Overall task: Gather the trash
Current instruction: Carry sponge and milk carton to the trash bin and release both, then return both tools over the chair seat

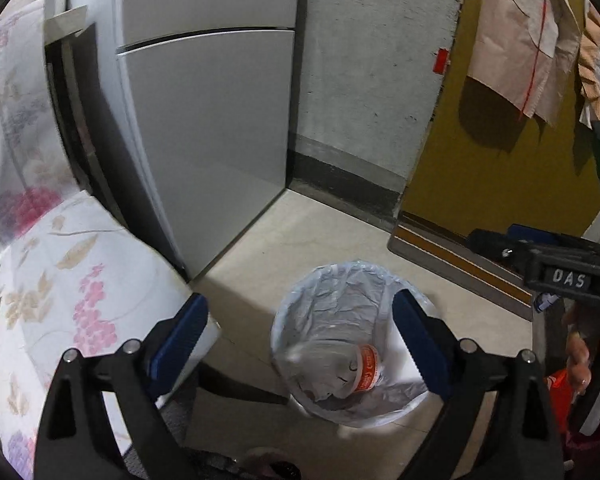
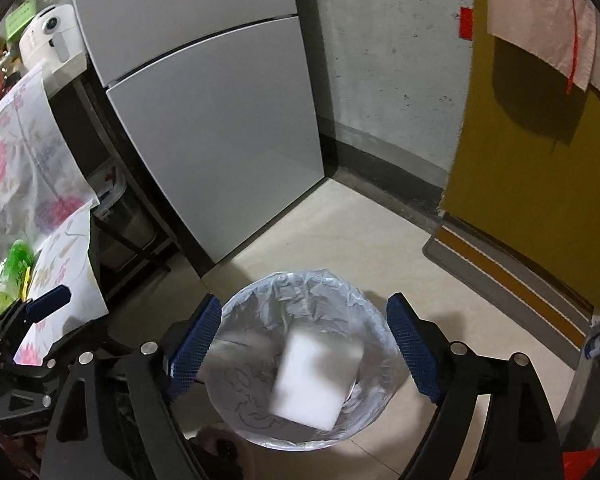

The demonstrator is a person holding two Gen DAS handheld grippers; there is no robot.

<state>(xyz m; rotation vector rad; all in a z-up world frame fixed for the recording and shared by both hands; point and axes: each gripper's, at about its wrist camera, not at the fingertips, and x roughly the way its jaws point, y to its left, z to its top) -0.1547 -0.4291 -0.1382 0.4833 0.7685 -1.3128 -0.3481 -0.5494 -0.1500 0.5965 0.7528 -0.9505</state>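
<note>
A round bin lined with a clear plastic bag (image 1: pixel 324 296) stands on the floor below both grippers. Inside it lies a crushed clear bottle with an orange label (image 1: pixel 366 368). A white box (image 2: pixel 316 378), blurred, sits tilted inside the bin (image 2: pixel 260 300). My left gripper (image 1: pixel 300 344) hangs open above the bin, its blue pads clear of the bottle. My right gripper (image 2: pixel 304 346) is also open over the bin, pads apart from the white box. Each gripper shows at the edge of the other's view: the right one (image 1: pixel 540 268), the left one (image 2: pixel 44 304).
A grey fridge (image 1: pixel 204 120) stands behind the bin. A table with a floral cloth (image 1: pixel 80 280) is at the left, with a green bottle (image 2: pixel 16 260) on it. A yellow door (image 2: pixel 532 200) and a doormat (image 2: pixel 500 272) are at the right. A hand (image 1: pixel 580 352) holds the right gripper.
</note>
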